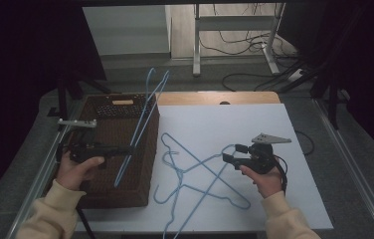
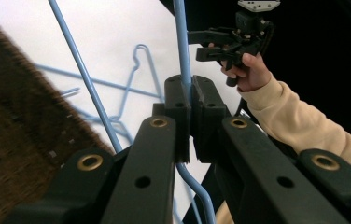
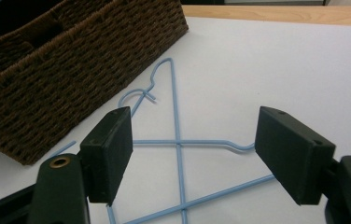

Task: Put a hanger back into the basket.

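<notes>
hanger (image 1: 142,117) of blue wire sits clamped in the left gripper (image 1: 125,149), jaws pressed tight on the wire, as the left gripper view shows. it stands tilted over the wicker basket (image 1: 120,189), its hook end rising past the basket's far edge. the right gripper (image 1: 231,153) hovers with jaws spread wide and nothing between them, just above two more blue hangers (image 1: 200,181) lying crossed on the white table (image 1: 284,199), right beside the basket. both hands wear pale yellow sleeves.
</notes>
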{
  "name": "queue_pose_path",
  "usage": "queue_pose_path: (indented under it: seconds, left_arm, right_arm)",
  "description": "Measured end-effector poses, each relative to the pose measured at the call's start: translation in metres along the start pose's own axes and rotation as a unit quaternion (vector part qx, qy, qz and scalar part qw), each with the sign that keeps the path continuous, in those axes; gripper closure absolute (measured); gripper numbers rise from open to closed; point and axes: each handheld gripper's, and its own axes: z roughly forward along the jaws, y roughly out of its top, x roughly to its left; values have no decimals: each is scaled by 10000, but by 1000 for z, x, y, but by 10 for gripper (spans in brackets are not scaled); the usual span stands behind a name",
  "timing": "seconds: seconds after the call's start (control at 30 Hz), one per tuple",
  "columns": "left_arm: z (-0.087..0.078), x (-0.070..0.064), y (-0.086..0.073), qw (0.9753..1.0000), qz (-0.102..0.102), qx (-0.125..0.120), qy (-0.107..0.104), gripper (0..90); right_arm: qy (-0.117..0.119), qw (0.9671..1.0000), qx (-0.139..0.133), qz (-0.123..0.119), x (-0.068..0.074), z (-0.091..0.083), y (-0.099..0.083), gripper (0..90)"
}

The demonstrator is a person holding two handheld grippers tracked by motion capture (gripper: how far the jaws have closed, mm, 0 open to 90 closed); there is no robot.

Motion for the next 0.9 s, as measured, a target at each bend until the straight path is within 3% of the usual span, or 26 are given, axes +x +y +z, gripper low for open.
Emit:
queue_pose_path:
  seconds: [0.1,0.43,0.63,0.9]
  left_arm:
    - [-12,6,-5,9999,-42,-88,37,864]
    - [-34,24,-15,9999,-121,-2,84,864]
    - [-38,40,-24,9995,-210,214,130,864]
    - [-44,55,-34,9988,-390,258,155,864]
  right_arm:
    - [-18,10000,75,-44,1,3,-2,276]
    - [-40,9999,136,-54,1,5,-3,275]
    - [-61,9999,153,-45,1,5,-3,275]
    - [-82,9998,171,-43,1,5,-4,273]
